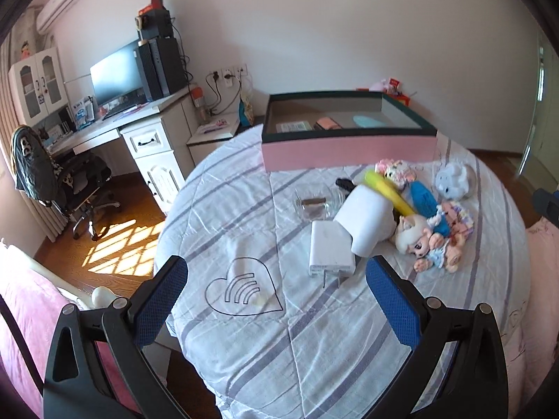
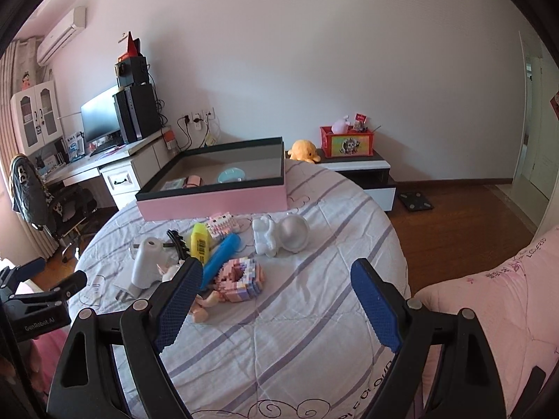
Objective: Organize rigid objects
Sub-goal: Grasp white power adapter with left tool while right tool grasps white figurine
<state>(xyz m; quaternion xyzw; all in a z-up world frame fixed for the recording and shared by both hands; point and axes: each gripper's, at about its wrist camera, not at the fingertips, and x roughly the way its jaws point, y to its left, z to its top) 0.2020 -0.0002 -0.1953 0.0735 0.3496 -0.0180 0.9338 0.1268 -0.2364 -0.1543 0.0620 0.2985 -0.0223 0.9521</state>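
- Left gripper (image 1: 276, 272) hangs wide open above the bed (image 1: 244, 331).
- Charger (image 1: 330, 253) lies just ahead, touching the roll (image 1: 367, 221).
- Pink box (image 1: 349, 132) sits beyond.

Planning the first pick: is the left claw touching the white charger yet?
Apart. Left wrist view shows bedsheet between the open left claw and the charger.
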